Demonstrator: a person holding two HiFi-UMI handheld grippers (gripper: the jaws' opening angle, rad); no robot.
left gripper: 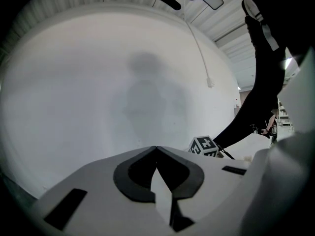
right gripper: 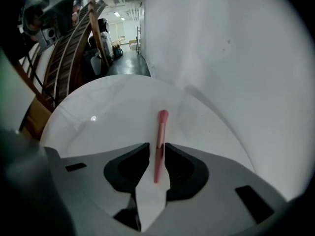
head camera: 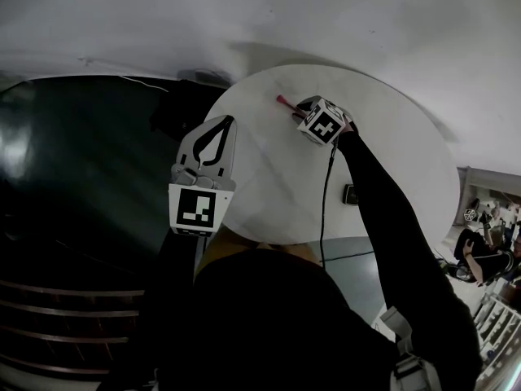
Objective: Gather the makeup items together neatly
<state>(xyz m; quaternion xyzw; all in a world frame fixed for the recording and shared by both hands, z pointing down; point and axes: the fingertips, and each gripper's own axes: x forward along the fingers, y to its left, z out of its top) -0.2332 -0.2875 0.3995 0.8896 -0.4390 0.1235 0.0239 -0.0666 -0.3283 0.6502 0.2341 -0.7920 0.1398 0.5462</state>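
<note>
A slim pink makeup stick (head camera: pixel 282 101) with a rounded pink tip lies on the round white table (head camera: pixel 399 161), at its far side. My right gripper (head camera: pixel 297 112) sits low over the table with the stick (right gripper: pixel 160 136) running lengthwise between its jaws. The jaws (right gripper: pixel 157 149) stand slightly apart, with a thin gap showing beside the stick. The stick's tip points away past the jaw tips. My left gripper (head camera: pixel 229 122) hovers over the table's left edge, shut and empty, its jaw tips (left gripper: pixel 156 147) meeting. The right gripper's marker cube (left gripper: pixel 204 145) shows beyond them.
A black cable (head camera: pixel 326 194) runs from the right gripper back across the table. A small dark object (head camera: pixel 350 195) lies near the table's right front edge. A white wall curves close behind the table. Dark floor (head camera: pixel 73 161) lies to the left.
</note>
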